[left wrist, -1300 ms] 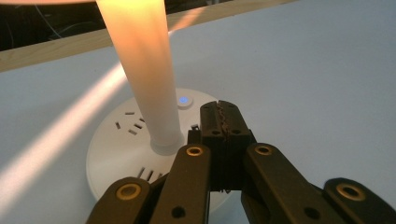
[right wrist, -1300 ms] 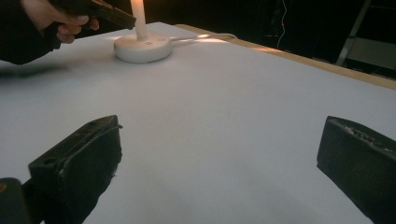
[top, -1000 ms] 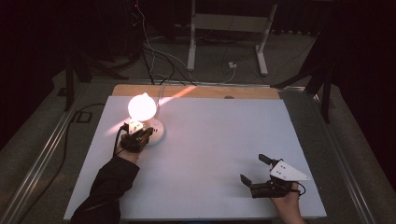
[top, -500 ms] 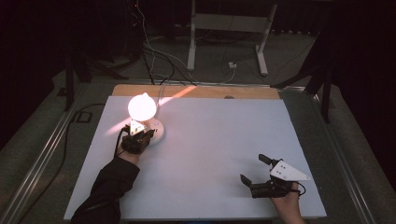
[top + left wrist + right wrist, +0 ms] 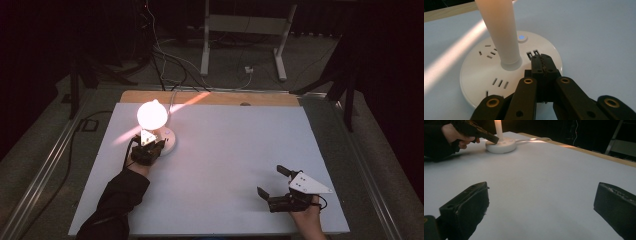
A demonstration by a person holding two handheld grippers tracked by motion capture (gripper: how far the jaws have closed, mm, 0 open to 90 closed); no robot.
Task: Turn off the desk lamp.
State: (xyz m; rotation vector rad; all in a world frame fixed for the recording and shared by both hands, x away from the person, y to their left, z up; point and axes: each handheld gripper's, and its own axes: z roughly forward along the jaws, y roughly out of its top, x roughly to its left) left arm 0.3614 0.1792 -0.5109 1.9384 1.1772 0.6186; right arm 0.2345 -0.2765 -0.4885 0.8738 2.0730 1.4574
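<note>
Little has shifted over the last second: left gripper [image 5: 148, 148] stays at the lamp base, right gripper [image 5: 274, 182] stays parked at the near right of the table [image 5: 235, 140], both hands unmoved.

Left gripper: fingers [image 5: 541, 65] pressed together, nothing between them. Tips rest on or just over the near edge of the round white lamp base [image 5: 474, 82]; contact cannot be confirmed. Just ahead of the tips and to their left rises the white lamp stem [image 5: 501, 30]. Beyond the tips, a small button with a blue light [image 5: 521, 37] sits on the base top. Socket slots lie on the base to the left of the fingers, and a pair of small ports lies just beside the tips.

Lamp is lit: glowing globe head [image 5: 152, 114] stands above the base at the far left of the table, casting a warm streak across the surface. A white cord [image 5: 534, 140] leaves the base toward the far edge.

Right gripper: fingers [image 5: 466, 205] spread wide, empty, bare white table between them. Lamp is well apart, far ahead of these fingers, with the left hand [image 5: 457, 135] beside it.
</note>
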